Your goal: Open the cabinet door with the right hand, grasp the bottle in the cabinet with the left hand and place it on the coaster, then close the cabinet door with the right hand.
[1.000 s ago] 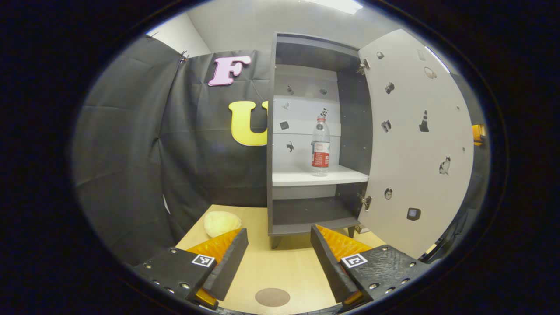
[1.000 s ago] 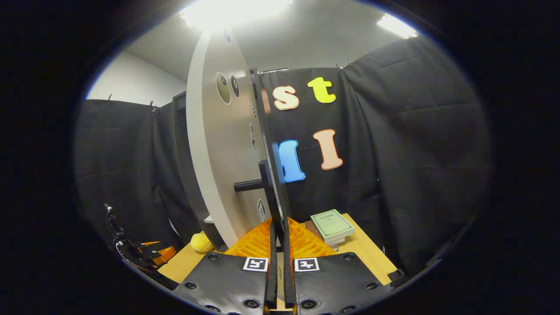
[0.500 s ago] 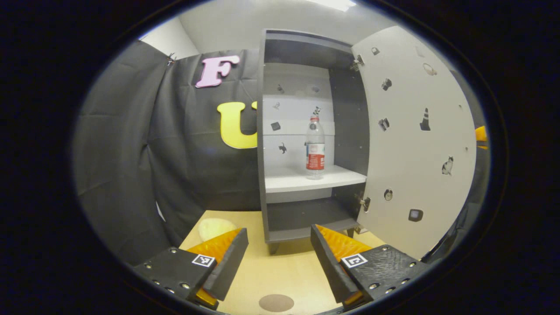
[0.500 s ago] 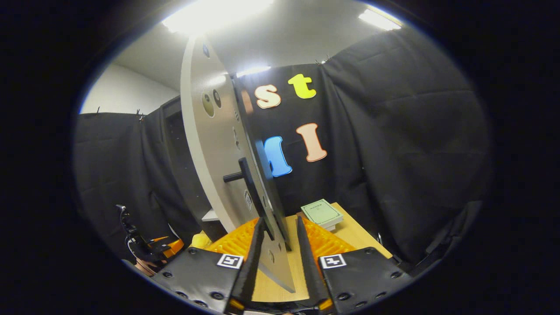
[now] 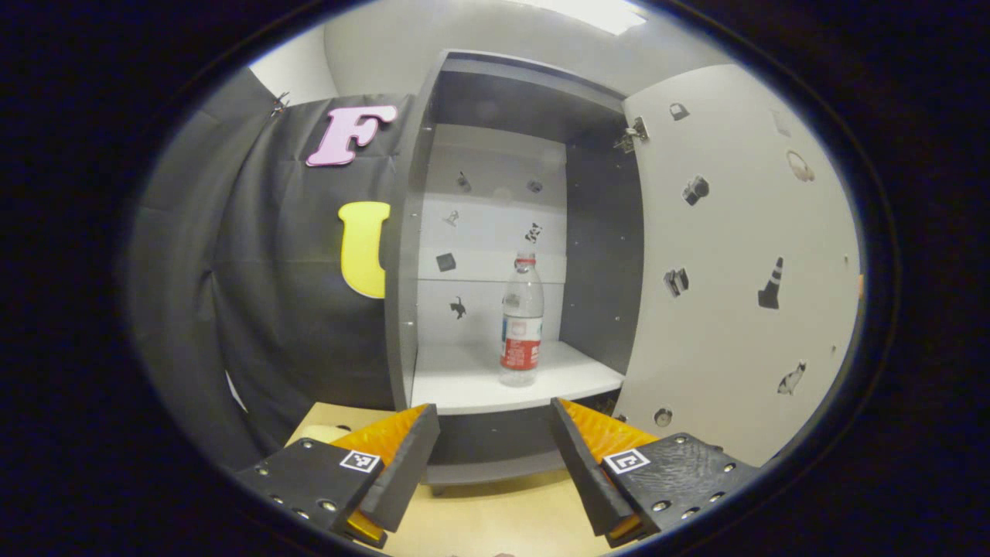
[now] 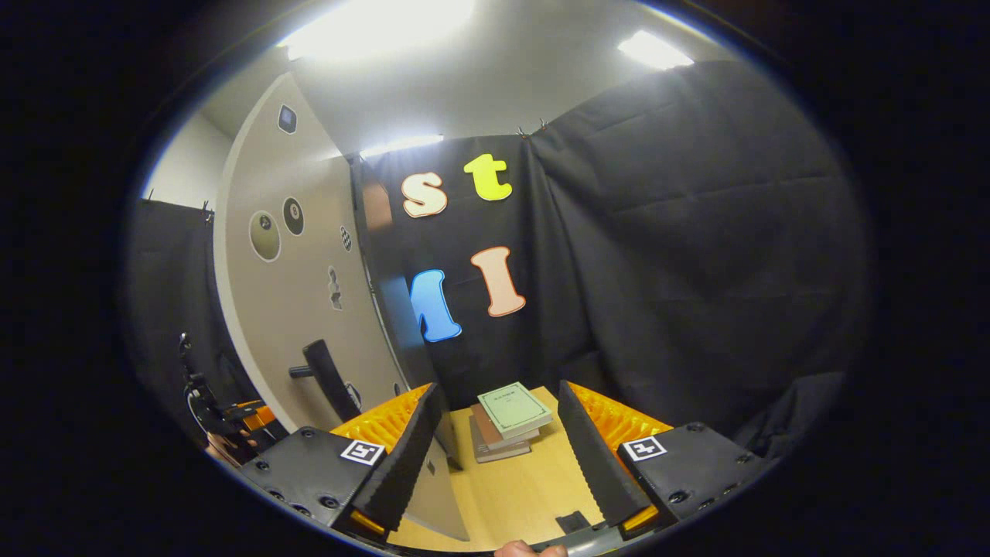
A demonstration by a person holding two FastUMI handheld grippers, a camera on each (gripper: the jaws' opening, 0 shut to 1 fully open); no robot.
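The grey cabinet stands open, its door swung wide to the right. A clear bottle with a red cap and red label stands upright on the white shelf inside. My left gripper is open, a short way in front of the shelf and below the bottle. In the right gripper view the door shows its outer face with a dark handle at the left. My right gripper is open beside the door, apart from the handle. The left gripper shows at far left.
A stack of books lies on the wooden table ahead of my right gripper, against the black cloth wall. A pale yellow soft object lies on the table left of the cabinet base.
My right gripper has opened, let go of the door's edge and moved off to the right. My left gripper has moved closer to the cabinet; the coaster has dropped out of its view.
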